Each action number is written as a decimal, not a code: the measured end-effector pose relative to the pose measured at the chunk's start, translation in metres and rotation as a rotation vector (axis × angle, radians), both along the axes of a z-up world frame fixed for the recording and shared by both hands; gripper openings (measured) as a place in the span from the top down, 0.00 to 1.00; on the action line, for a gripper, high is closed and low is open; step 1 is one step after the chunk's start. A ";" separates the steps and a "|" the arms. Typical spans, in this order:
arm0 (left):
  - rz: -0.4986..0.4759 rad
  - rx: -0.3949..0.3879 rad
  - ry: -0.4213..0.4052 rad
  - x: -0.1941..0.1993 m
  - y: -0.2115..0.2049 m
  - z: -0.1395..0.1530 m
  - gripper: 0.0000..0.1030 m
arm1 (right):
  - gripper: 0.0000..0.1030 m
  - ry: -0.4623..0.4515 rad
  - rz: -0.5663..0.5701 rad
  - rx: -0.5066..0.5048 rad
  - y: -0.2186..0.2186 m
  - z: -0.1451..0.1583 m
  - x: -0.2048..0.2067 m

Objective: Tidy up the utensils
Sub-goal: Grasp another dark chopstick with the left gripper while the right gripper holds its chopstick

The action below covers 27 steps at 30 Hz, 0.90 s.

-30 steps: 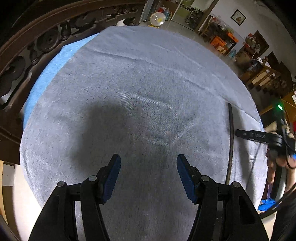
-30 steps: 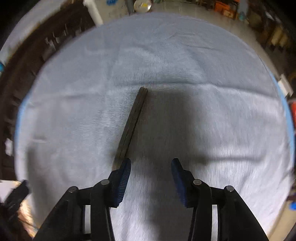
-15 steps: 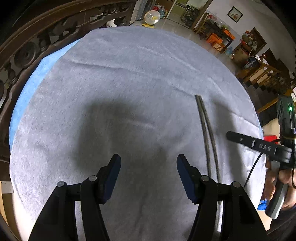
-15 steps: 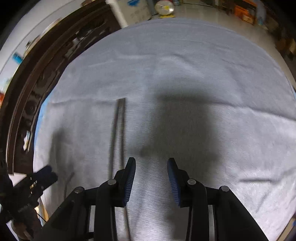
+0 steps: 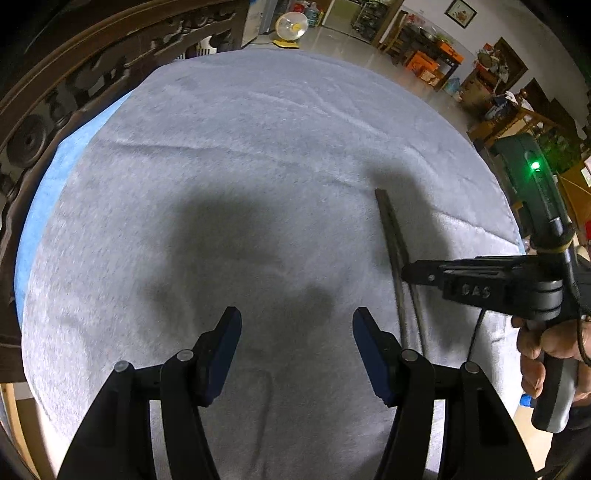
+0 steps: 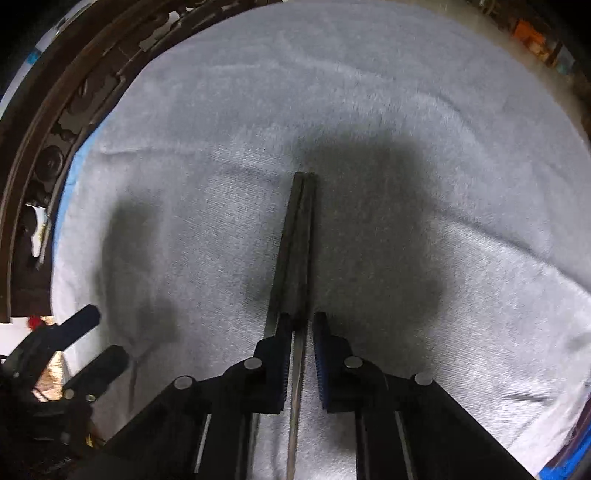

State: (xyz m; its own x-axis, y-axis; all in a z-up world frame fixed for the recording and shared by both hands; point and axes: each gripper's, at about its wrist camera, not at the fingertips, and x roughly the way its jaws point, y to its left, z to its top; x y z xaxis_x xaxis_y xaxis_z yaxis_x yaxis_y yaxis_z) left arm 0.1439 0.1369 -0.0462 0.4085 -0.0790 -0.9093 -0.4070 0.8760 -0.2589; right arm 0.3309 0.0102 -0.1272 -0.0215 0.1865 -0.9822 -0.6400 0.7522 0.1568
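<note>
Chopsticks (image 6: 297, 240) now between closing right tool (image 6: 300, 325) pads.

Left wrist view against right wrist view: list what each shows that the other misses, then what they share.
Only the left wrist view shows the hand gripping the right gripper's handle, and the room beyond with a fan. Only the right wrist view shows the right gripper closing astride the chopsticks, one stick between its jaws. Both show the chopsticks, the grey cloth, and the left gripper open.

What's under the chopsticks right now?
The grey cloth lies under the chopsticks. The right hand-held gripper, jaws closing around them, covers their near part, so contact there is hidden.
</note>
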 end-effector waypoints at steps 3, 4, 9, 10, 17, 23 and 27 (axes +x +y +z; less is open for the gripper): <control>-0.014 -0.008 0.011 0.007 -0.004 0.000 0.38 | 0.89 -0.007 0.024 -0.022 0.010 0.001 0.003; -0.021 -0.004 0.022 0.010 -0.005 -0.001 0.38 | 0.92 -0.012 0.029 -0.028 0.010 0.002 0.003; -0.055 -0.024 0.084 0.034 -0.015 -0.005 0.39 | 0.94 0.001 -0.004 -0.048 -0.023 0.006 0.010; -0.072 -0.024 0.106 0.042 -0.019 -0.006 0.40 | 0.94 -0.004 -0.010 -0.057 -0.032 0.007 0.012; -0.128 -0.076 0.232 0.096 -0.047 -0.017 0.46 | 0.94 0.006 -0.055 -0.111 -0.088 0.007 0.026; -0.150 -0.028 0.329 0.127 -0.065 -0.035 0.59 | 0.93 0.014 -0.053 -0.100 -0.109 0.012 0.026; -0.186 0.036 0.369 0.135 -0.073 -0.038 0.93 | 0.93 0.015 -0.042 -0.102 -0.097 0.013 0.021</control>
State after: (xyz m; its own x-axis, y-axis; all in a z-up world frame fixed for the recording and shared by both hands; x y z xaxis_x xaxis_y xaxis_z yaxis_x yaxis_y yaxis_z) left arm 0.2791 0.0636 -0.0838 0.0366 -0.0863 -0.9956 -0.3003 0.9493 -0.0933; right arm 0.3523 -0.0868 -0.1146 -0.0309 0.0867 -0.9958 -0.6053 0.7911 0.0877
